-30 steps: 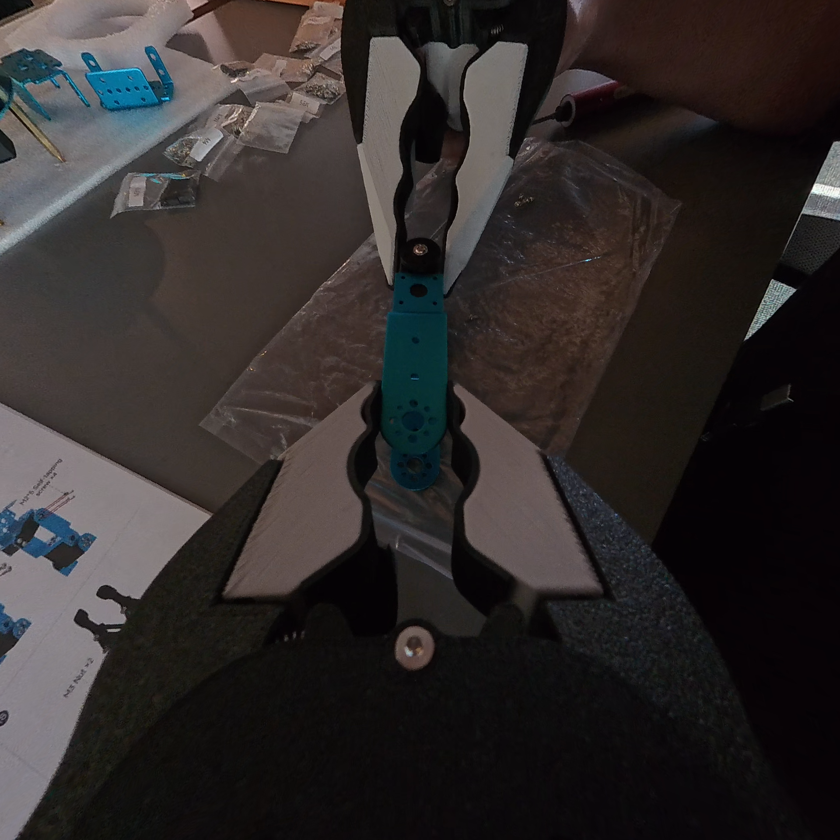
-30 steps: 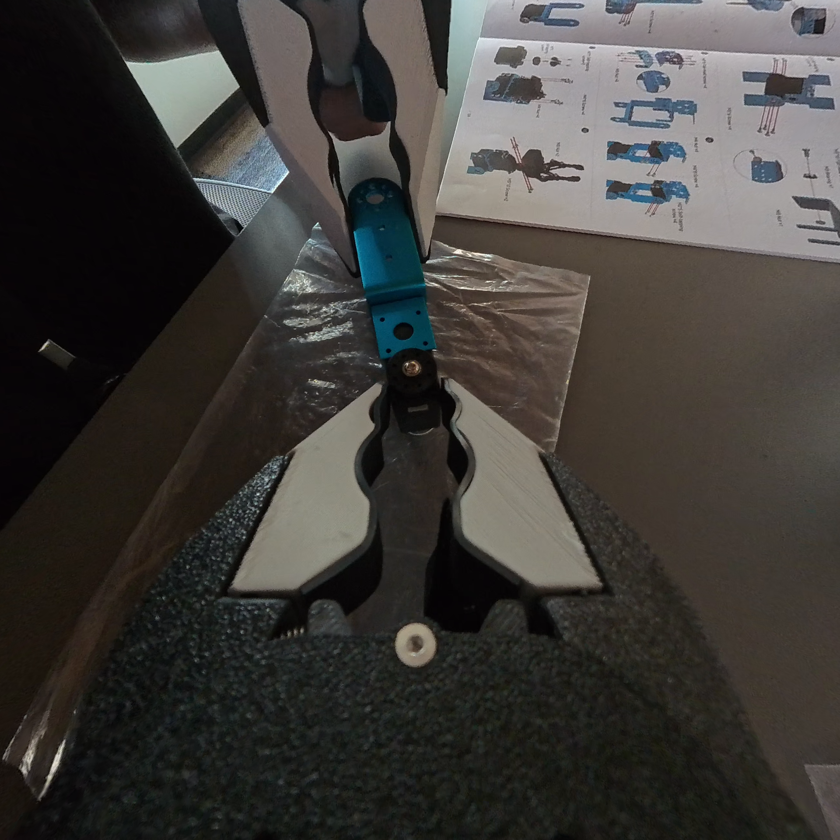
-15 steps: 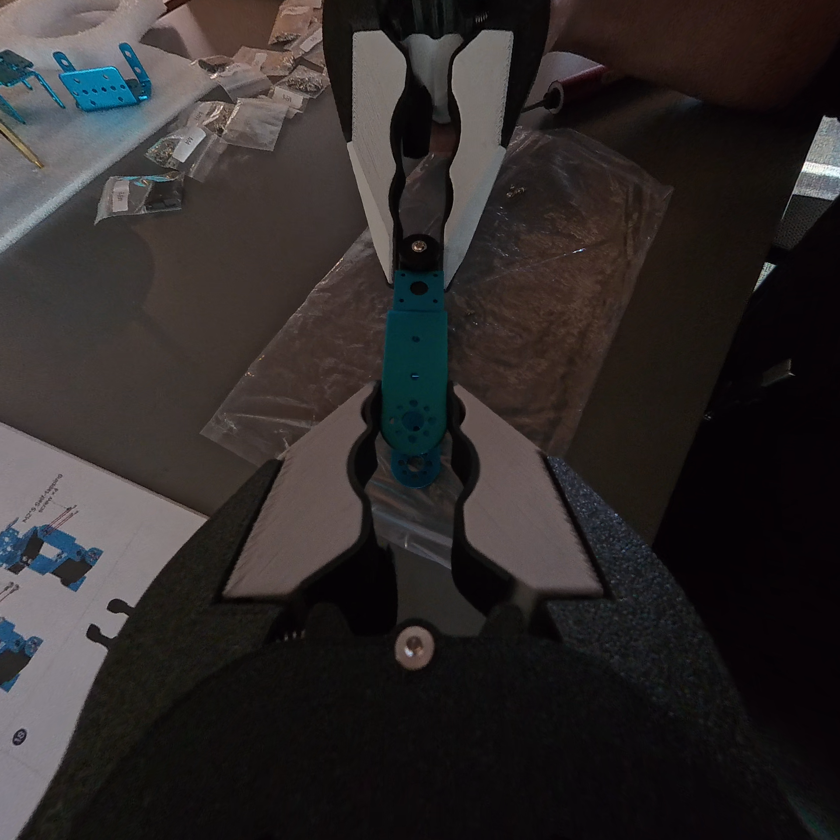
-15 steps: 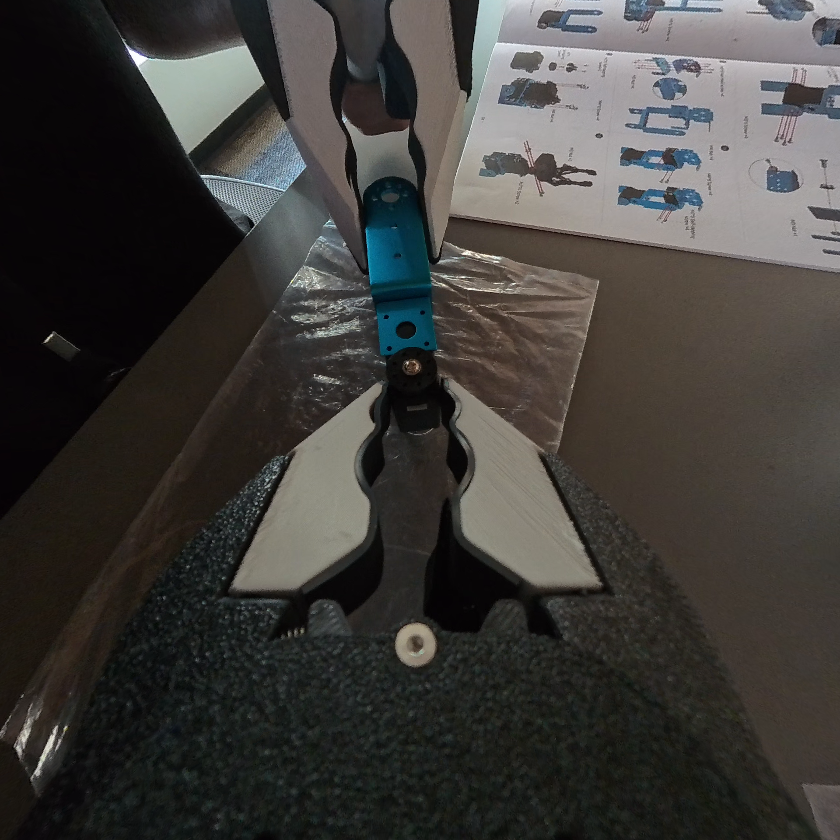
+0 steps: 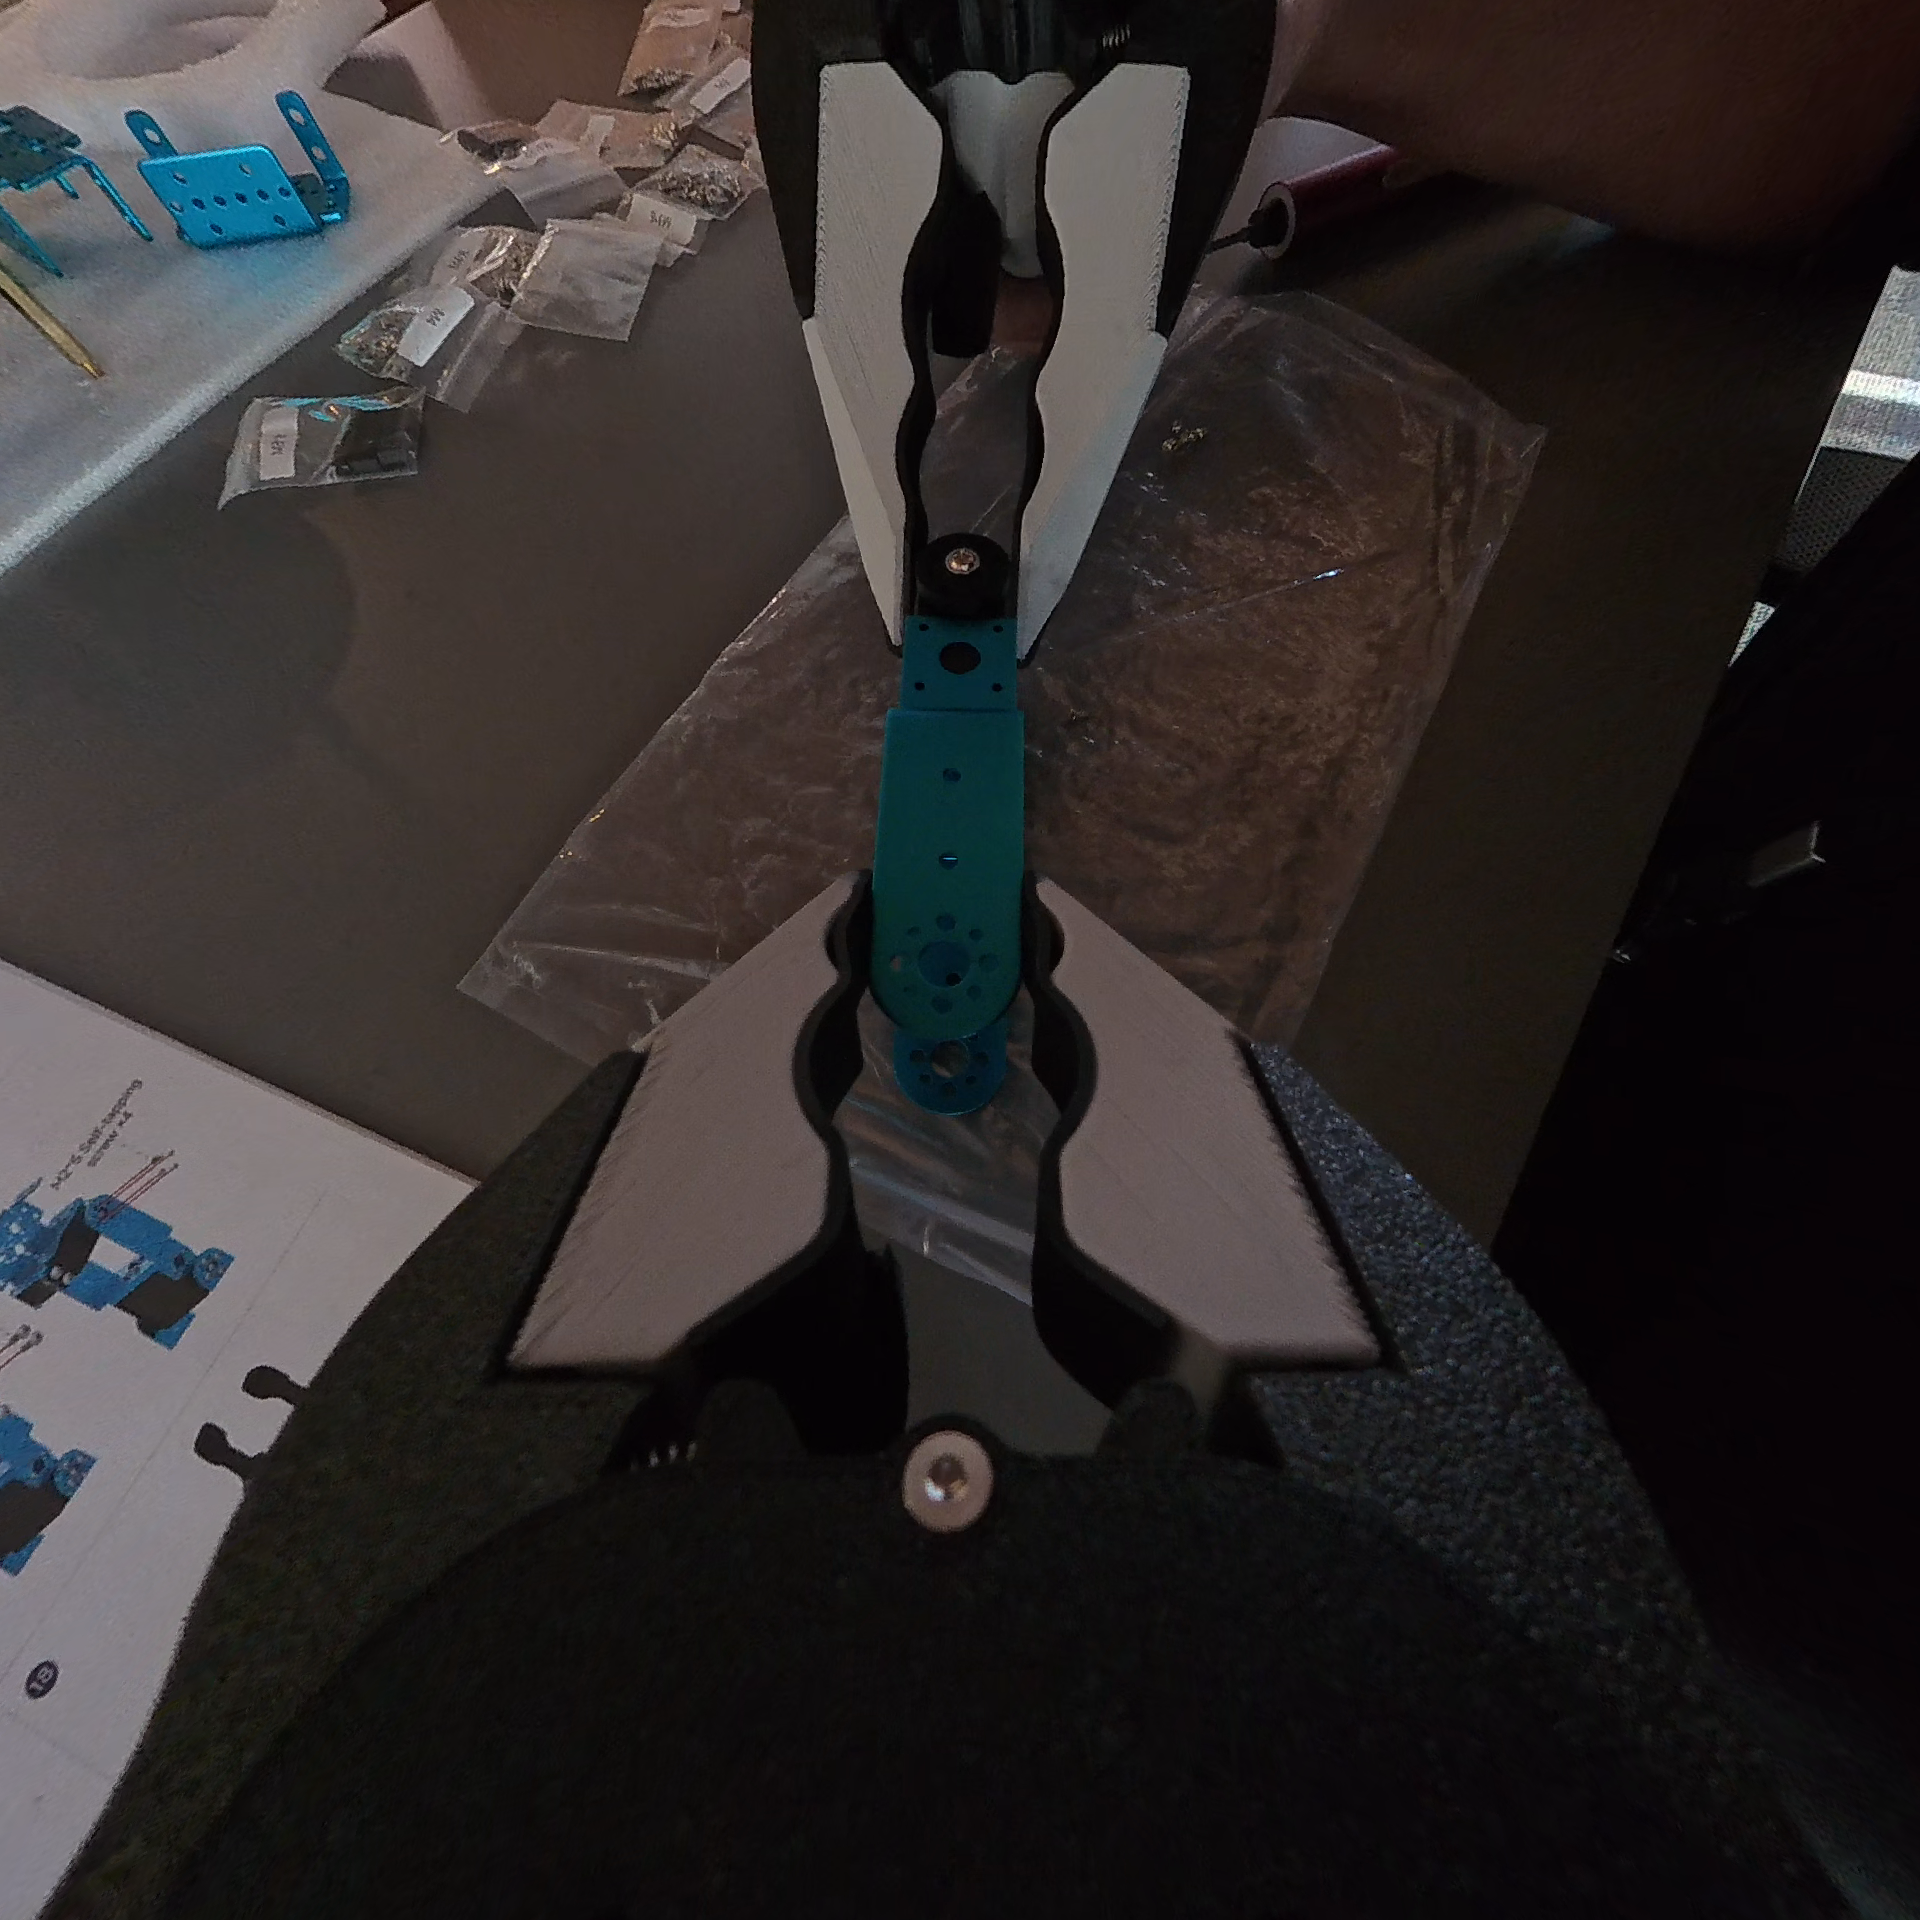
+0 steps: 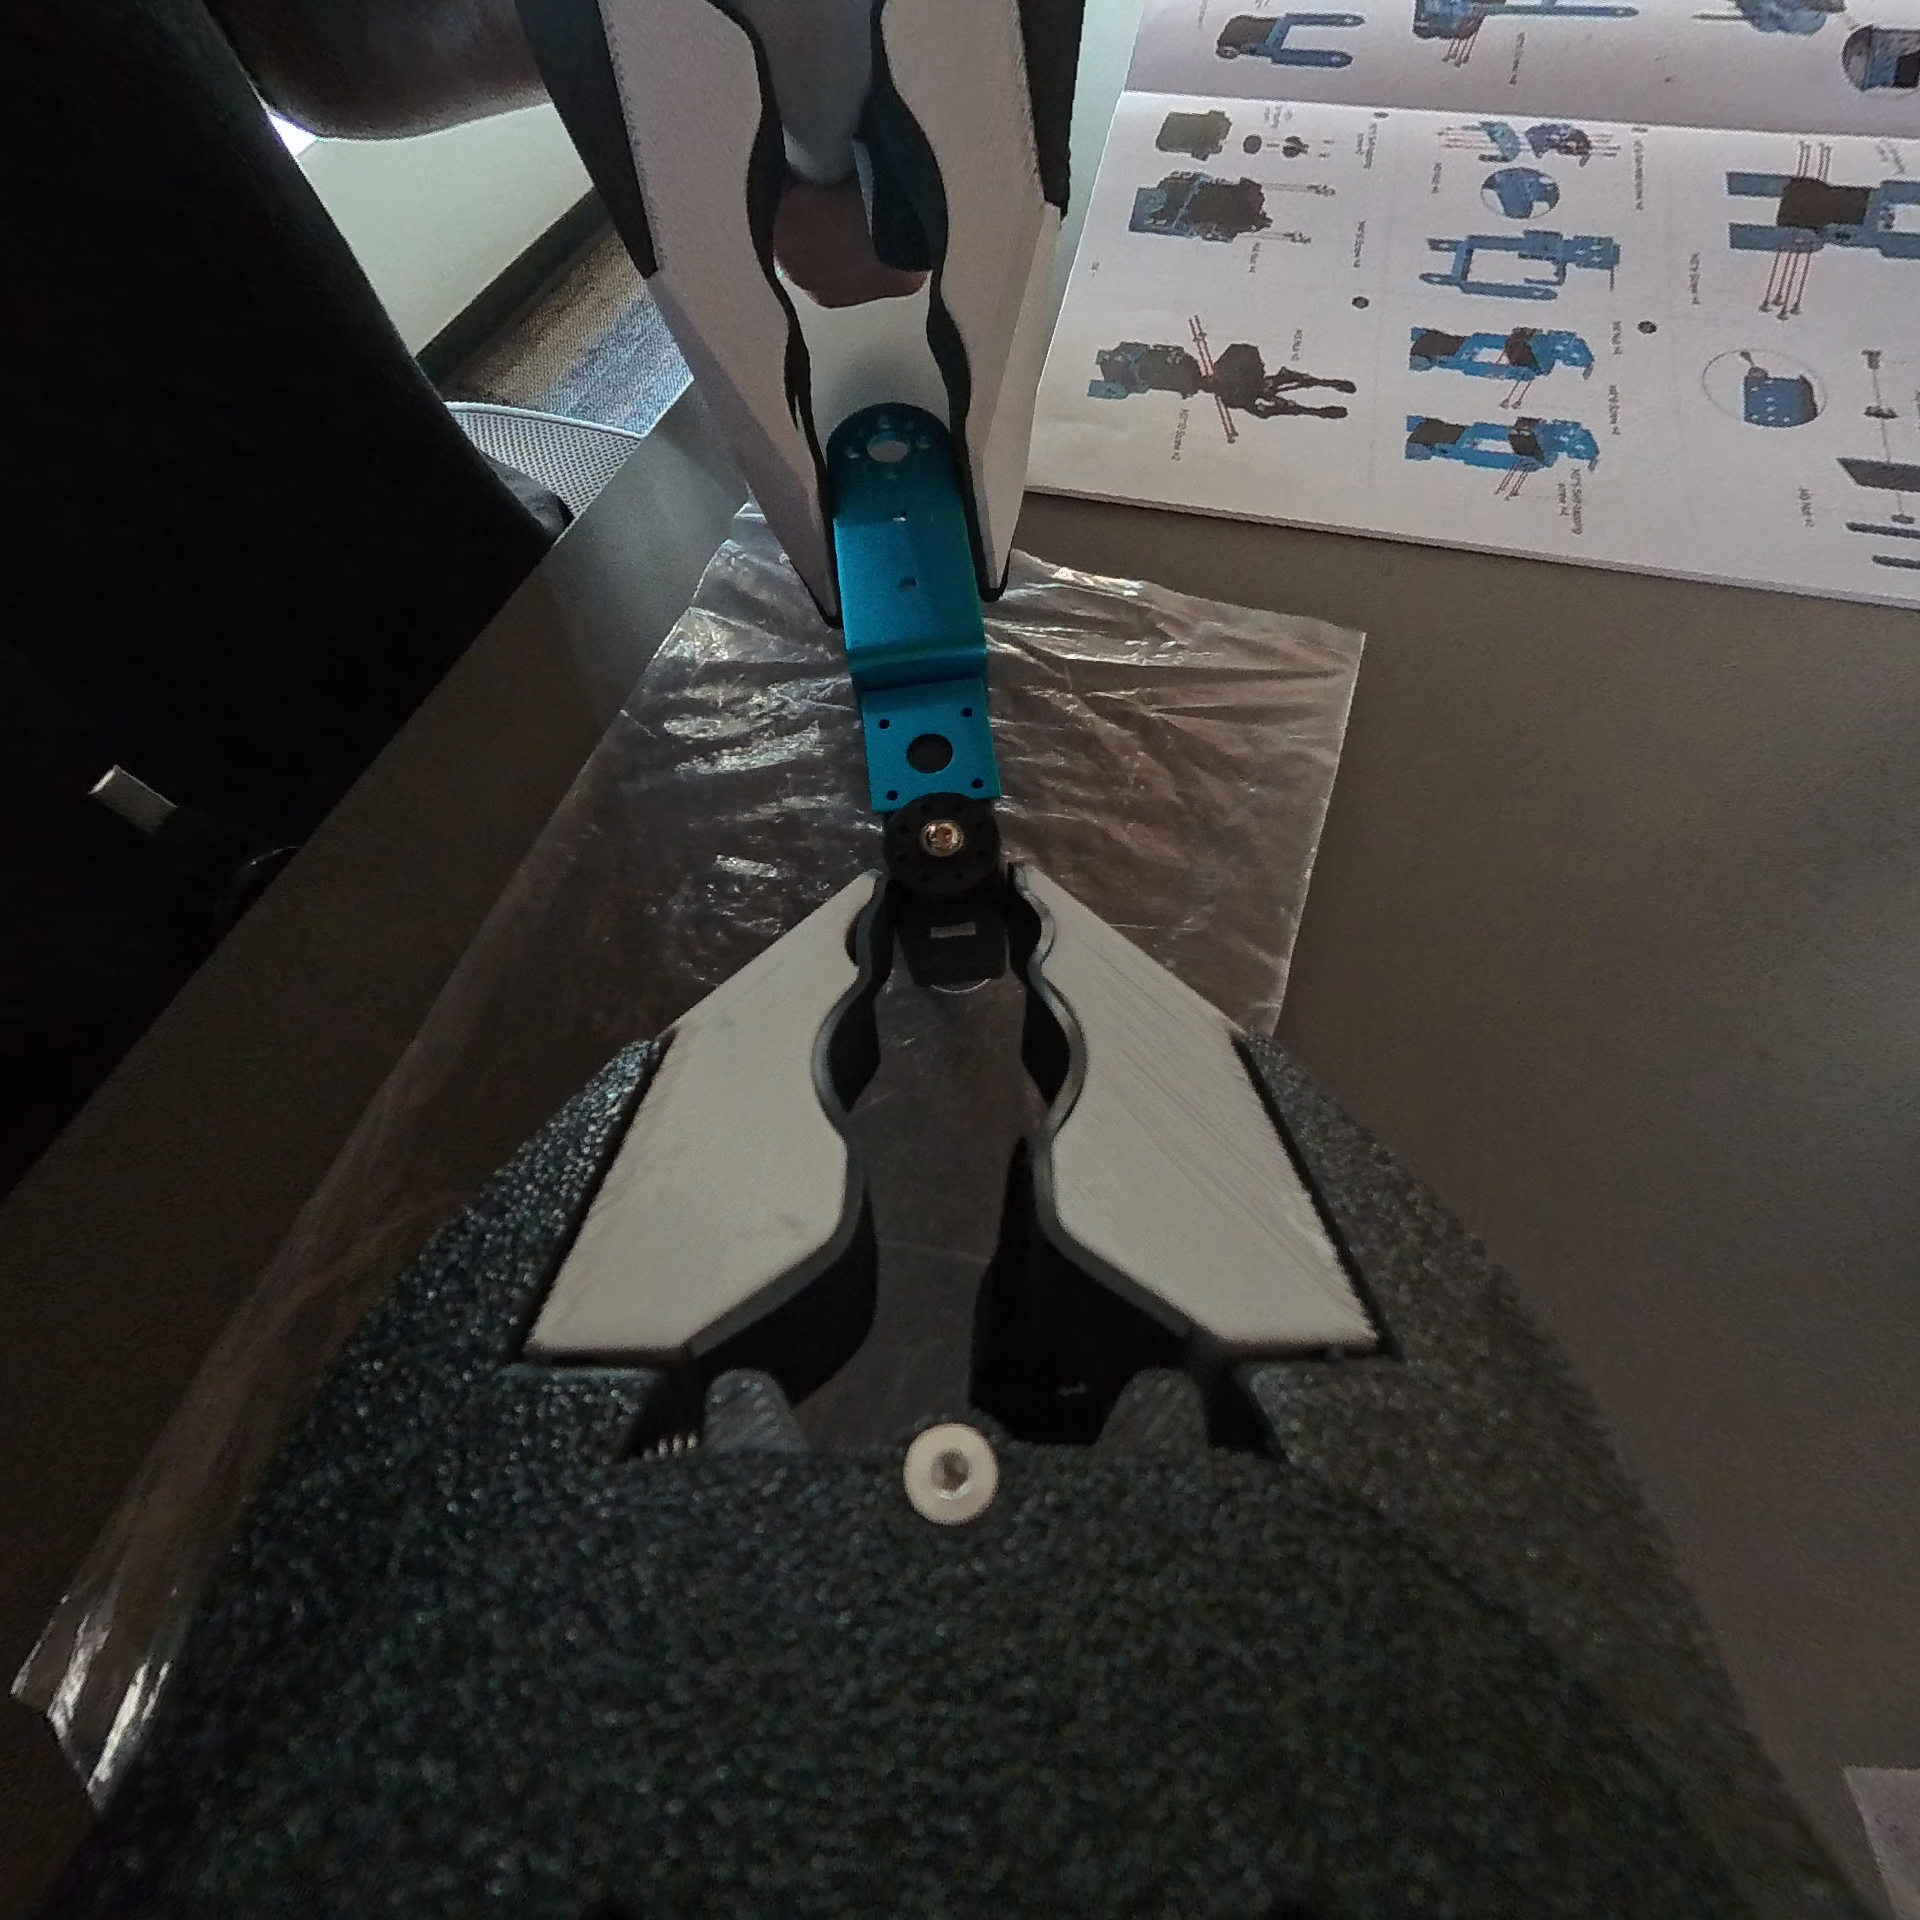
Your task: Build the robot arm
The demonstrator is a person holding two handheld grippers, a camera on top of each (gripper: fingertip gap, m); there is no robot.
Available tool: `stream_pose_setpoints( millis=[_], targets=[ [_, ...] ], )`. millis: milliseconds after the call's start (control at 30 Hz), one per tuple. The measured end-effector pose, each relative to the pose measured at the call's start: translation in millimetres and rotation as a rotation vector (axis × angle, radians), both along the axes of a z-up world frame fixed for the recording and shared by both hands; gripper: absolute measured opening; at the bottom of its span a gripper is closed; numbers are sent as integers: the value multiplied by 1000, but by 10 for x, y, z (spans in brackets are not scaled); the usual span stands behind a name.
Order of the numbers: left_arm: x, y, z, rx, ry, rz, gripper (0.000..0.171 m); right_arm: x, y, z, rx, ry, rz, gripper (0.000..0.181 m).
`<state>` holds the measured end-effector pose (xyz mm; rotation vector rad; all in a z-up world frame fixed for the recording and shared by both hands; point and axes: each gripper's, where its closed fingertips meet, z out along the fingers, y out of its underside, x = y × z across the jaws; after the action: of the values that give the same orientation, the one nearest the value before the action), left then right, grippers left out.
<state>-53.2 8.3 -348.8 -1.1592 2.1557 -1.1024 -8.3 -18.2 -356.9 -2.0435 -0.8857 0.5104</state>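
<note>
A blue bracket (image 5: 948, 831) is being gripped by the left gripper (image 5: 945, 935) above the clear plastic sheet (image 5: 1247, 665) near the table's edge, while a black servo (image 6: 945, 914), seemingly aligned for joining, is being clamped by the right gripper (image 6: 943, 894).

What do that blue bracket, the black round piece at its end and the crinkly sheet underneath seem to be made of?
The blue bracket looks like thin bent metal, probably anodised aluminium: even satin sheen, crisp fold, punched holes. The black round piece seems moulded plastic, matt, with a brass-coloured screw at its centre. The crinkly sheet looks like clear plastic film: see-through, creased, glinting.
</note>
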Motion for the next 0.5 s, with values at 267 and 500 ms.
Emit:
stream_pose_setpoints(
  millis=[267,500],
  targets=[
    [9,-6,-2,0,1,-3,27,8,-14,0,-7,6,8,22],
    [7,-3,-2,-7,-3,-3,27,5,-12,0,-11,14,8,22]
  ],
)
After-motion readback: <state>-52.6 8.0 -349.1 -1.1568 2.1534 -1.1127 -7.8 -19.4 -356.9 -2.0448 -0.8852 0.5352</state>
